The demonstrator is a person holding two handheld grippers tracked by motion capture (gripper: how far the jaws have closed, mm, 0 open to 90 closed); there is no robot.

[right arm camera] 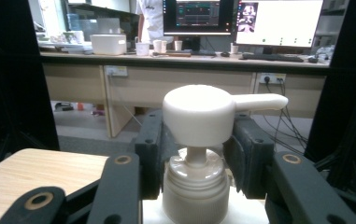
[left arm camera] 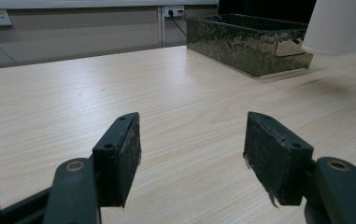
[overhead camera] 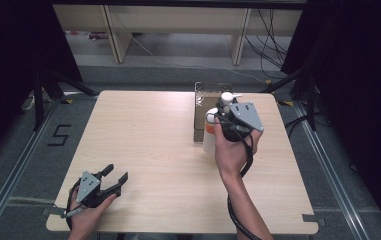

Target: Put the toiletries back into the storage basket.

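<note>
A white pump bottle (overhead camera: 209,136) with an orange label hangs above the table beside a mottled dark metal box (overhead camera: 200,111). My right gripper (overhead camera: 226,114) is shut on the bottle's neck, just under the pump head (right arm camera: 199,112); both pads (right arm camera: 153,140) press the collar. In the left gripper view the bottle's ribbed white base (left arm camera: 337,25) floats clear of the wood, in front of the box (left arm camera: 245,42). My left gripper (overhead camera: 116,172) rests at the table's near left corner, open, with nothing between its pads (left arm camera: 126,154).
The light wooden table (overhead camera: 143,135) is bare between the two grippers. The long metal box stands at the back, right of centre. A cable trails from the right hand past the table's front edge. Desks and monitors stand beyond the table.
</note>
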